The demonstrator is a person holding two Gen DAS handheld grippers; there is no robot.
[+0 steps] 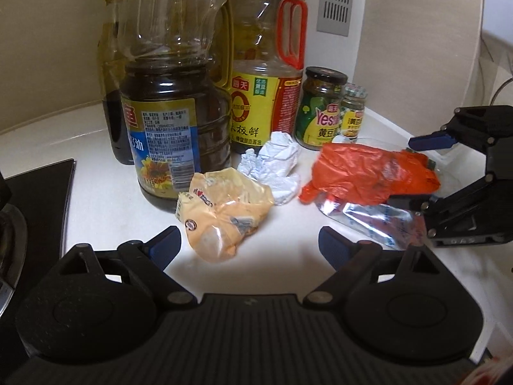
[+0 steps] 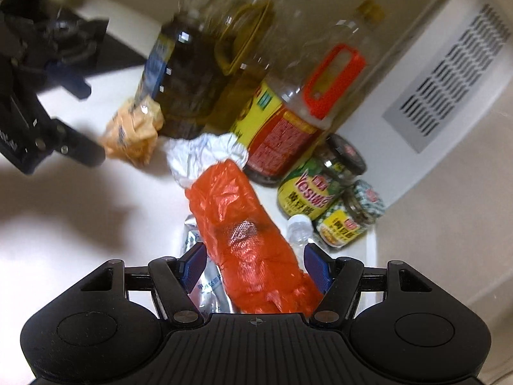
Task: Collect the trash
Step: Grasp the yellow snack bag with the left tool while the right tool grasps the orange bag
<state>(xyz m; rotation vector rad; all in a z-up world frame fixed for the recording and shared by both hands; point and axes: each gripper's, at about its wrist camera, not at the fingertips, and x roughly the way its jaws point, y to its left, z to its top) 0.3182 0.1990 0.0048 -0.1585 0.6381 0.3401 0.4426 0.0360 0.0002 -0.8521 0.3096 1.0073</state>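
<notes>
Left gripper [image 1: 248, 245]: jaws spread wide, nothing between the pads, aimed at the yellow snack wrapper [image 1: 221, 211] just ahead.
Right gripper [image 2: 253, 264]: jaws about half open, astride the near end of the orange plastic bag [image 2: 243, 234]; whether the pads press it cannot be told.
Key relation: the bag's long axis runs straight away from the right jaws, toward the crumpled white paper [image 2: 198, 157]; the right hand is nearer the bag, the left nearer the wrapper.
Beneath the bag: a silver foil pouch [image 2: 208, 285], flat on the white countertop [image 1: 282, 231].
Back corner of the countertop: sunflower oil bottle [image 1: 173, 122], soy sauce bottle [image 1: 256, 109], two sauce jars [image 1: 320, 109].
Judgement: the bag looks ready for pinching.
</notes>
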